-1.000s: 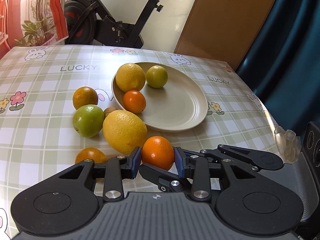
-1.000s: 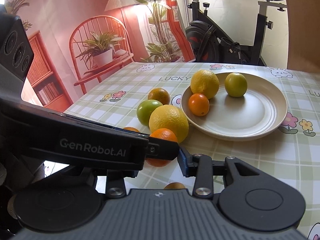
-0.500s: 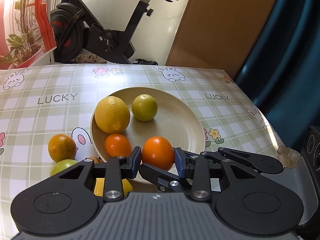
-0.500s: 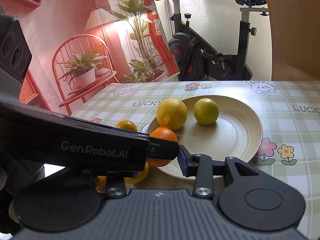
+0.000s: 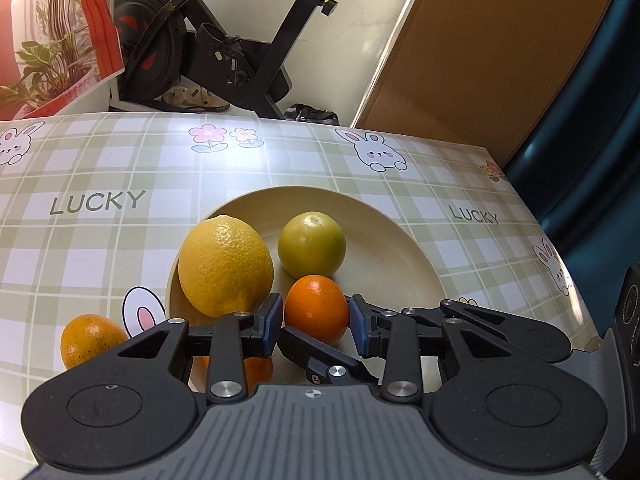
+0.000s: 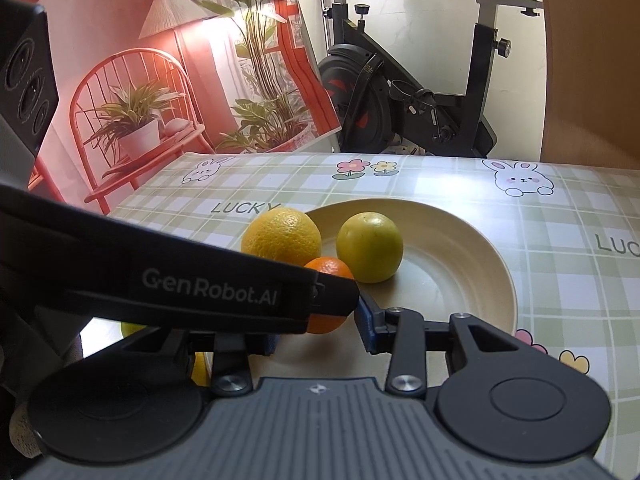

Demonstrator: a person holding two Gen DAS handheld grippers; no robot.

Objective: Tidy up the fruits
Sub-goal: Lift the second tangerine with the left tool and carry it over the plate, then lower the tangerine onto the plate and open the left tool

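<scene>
While left tongs (image 5: 316, 320) clamp a small orange (image 5: 316, 312) above the plate (image 5: 400, 264), right tongs (image 6: 320, 330) nearly closed, grip unclear

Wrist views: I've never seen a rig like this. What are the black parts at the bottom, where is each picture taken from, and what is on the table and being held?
There is no robot. A person holds a two-finger gripper in each hand, and a camera on each looks forward along its fingers.

In the left wrist view, the left gripper clamps a small orange between blue pads, above a cream plate. The plate holds a lemon and a green fruit. Another orange lies on the checked tablecloth.

In the right wrist view, the left gripper crosses in front of the right gripper, so its grip cannot be judged.
</scene>
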